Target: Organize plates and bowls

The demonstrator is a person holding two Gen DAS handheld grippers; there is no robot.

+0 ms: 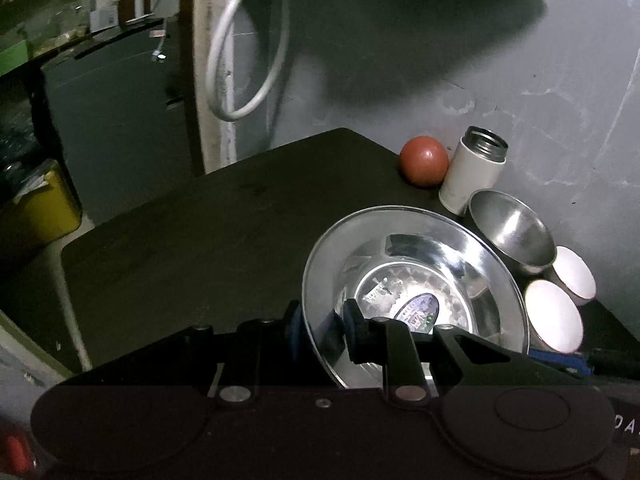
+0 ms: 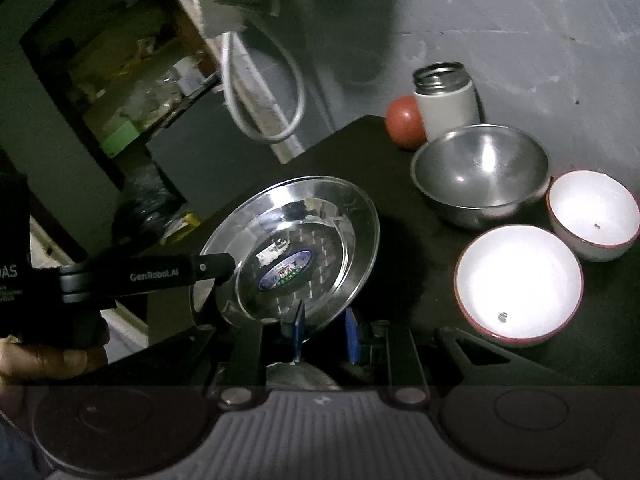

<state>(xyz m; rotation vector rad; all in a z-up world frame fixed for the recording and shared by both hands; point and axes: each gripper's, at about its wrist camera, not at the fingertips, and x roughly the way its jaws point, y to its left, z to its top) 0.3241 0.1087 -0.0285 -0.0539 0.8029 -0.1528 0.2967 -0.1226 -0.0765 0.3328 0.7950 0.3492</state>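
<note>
Polished steel plate (image 2: pixel 296 248), round with a broad flat rim and an oval sticker, is tilted above the dark matte bench (image 1: pixel 180 240). Left gripper (image 1: pixel 320 332) and right gripper (image 2: pixel 324 332) each pinch its rim. Steel bowl (image 2: pixel 480 172) and two white glazed bowls (image 2: pixel 520 284) crowd the bench's right edge; the left stretch lies open.

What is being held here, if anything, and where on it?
The steel plate, by its rim: the left gripper pinches one edge, and the right gripper appears to pinch the near edge.
</note>
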